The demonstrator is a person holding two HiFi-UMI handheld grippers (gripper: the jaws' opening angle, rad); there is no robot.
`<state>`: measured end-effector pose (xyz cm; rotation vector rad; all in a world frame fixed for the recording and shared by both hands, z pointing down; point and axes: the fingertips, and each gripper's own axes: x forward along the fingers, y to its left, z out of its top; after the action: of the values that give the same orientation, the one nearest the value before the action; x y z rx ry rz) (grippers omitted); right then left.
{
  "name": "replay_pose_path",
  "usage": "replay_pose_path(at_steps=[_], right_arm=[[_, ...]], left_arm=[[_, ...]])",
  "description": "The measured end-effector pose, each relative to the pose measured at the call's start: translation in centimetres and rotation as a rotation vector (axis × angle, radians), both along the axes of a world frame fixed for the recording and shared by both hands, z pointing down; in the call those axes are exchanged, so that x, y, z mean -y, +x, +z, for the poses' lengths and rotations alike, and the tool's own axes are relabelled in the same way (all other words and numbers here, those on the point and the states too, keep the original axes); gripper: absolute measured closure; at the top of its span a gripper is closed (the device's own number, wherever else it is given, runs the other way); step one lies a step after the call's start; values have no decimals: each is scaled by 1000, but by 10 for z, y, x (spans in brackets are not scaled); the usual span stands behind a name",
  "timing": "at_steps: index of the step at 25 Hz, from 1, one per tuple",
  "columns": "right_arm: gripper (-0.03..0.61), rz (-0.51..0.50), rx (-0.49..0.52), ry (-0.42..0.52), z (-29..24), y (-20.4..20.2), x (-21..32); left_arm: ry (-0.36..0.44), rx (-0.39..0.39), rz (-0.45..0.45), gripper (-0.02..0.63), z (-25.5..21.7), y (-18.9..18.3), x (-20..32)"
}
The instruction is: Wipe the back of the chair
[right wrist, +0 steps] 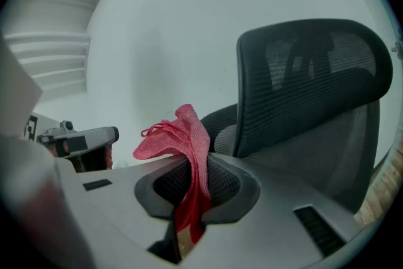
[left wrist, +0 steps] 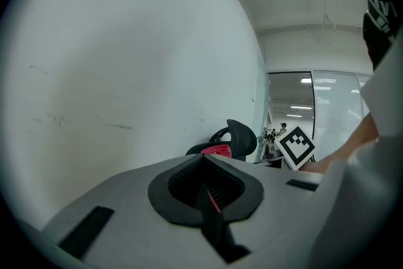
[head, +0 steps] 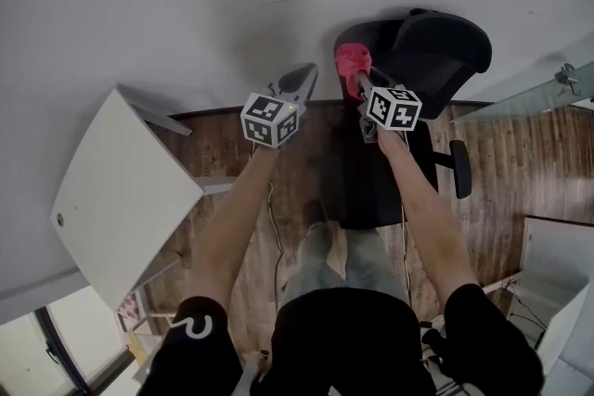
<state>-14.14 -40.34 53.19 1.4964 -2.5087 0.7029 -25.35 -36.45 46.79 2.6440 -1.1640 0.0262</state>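
Observation:
A black mesh office chair [head: 436,51] stands against the white wall, its backrest [right wrist: 308,79] facing me. In the head view my right gripper [head: 357,79] is shut on a red cloth [head: 352,60], held up just left of the backrest and apart from it. From the right gripper view the red cloth [right wrist: 184,138] sticks up out of the right gripper [right wrist: 192,179]. My left gripper [head: 299,86] hovers to the left of the cloth, shut with nothing in it. The left gripper view shows that gripper [left wrist: 204,189], with the chair [left wrist: 238,135] and cloth [left wrist: 218,150] beyond.
A white table [head: 121,190] stands at the left, tilted in the view. A glass panel [head: 538,93] is at the right, white furniture [head: 557,255] at lower right. The chair's armrest [head: 461,167] juts out over the wooden floor [head: 306,162]. My legs are below.

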Motion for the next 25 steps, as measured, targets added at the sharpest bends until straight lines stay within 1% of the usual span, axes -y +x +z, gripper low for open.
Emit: replay_pose_path(at_steps=[6,12,14,17,20,25], right_arm=[[511,12,-40,-7,39,-6,15],[511,13,-58,-4,63,-2,34],[511,21,-54,-4,69,1,39],[511,36,-20,-12,77,6,43],[511,43,9,-24,82,13,43],[511,59,-9,-26,90,40,48]], left_arm=[[-36,-35,9,589,33,9,4],[-60,10,53,589,60,29,-8],[-67,12,45,589,63,30,-8],[-75,2,14,589,64,29,-5],[-88,12,-6,589,69,33,-5],[-115,33,-11,589,79,49,-11]])
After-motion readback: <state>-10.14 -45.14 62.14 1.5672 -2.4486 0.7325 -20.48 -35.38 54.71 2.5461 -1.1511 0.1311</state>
